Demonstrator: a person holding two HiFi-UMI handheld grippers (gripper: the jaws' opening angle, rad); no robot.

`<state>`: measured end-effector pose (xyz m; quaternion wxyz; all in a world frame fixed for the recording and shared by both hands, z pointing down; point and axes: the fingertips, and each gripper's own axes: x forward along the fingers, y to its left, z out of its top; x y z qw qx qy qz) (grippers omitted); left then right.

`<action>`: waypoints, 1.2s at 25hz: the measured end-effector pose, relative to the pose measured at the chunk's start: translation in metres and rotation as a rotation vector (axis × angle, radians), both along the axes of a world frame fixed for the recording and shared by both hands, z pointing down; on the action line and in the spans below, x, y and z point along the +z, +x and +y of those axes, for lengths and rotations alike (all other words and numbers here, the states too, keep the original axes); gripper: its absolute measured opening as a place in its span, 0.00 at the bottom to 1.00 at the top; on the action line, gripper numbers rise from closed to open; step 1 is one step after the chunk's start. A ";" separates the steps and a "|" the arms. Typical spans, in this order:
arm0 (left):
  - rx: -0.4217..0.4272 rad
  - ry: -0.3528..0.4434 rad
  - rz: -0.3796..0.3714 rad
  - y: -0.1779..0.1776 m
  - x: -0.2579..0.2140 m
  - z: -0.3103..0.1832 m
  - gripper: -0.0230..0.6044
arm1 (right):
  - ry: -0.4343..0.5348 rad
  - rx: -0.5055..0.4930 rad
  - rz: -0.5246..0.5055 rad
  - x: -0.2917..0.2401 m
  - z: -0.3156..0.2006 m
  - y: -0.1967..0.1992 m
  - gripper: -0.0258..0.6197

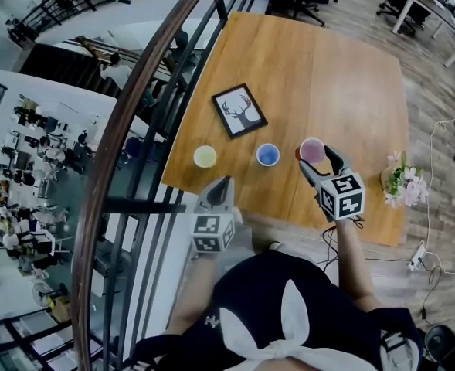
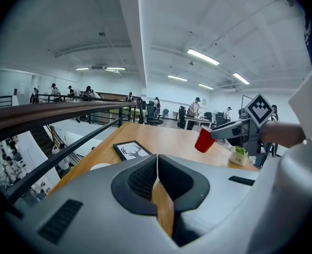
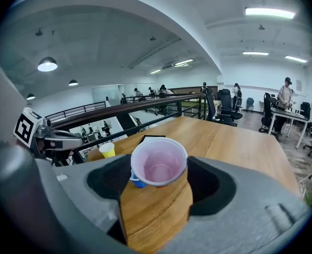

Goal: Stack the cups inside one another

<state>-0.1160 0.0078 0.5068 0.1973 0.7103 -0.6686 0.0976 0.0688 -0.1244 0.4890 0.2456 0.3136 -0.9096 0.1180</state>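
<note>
Three cups are in play on the wooden table (image 1: pixel 351 76). A yellow cup (image 1: pixel 205 156) stands at the left near the front edge, with a blue cup (image 1: pixel 267 154) to its right. The red cup (image 1: pixel 312 151), pale pink inside, sits between the jaws of my right gripper (image 1: pixel 314 159), which is shut on it. In the left gripper view this red cup (image 2: pixel 204 140) hangs clear above the table. In the right gripper view the red cup (image 3: pixel 159 163) partly hides the blue cup (image 3: pixel 136 182); the yellow cup (image 3: pixel 107 150) stands further left. My left gripper (image 1: pixel 221 190) hovers shut and empty at the table's front edge.
A framed deer picture (image 1: pixel 239 110) lies behind the cups. A small potted plant (image 1: pixel 401 180) stands at the table's right edge. A dark curved railing (image 1: pixel 134 91) runs along the table's left side above a drop to a lower floor.
</note>
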 end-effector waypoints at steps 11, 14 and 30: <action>-0.030 -0.007 0.008 -0.023 0.003 -0.003 0.07 | -0.010 -0.082 -0.003 0.000 0.005 -0.047 0.55; -0.030 -0.017 0.013 -0.027 0.007 -0.004 0.07 | -0.019 -0.104 -0.003 0.003 0.007 -0.059 0.55; -0.047 -0.046 0.039 -0.048 0.024 -0.012 0.07 | -0.050 -0.184 0.008 0.016 0.009 -0.098 0.55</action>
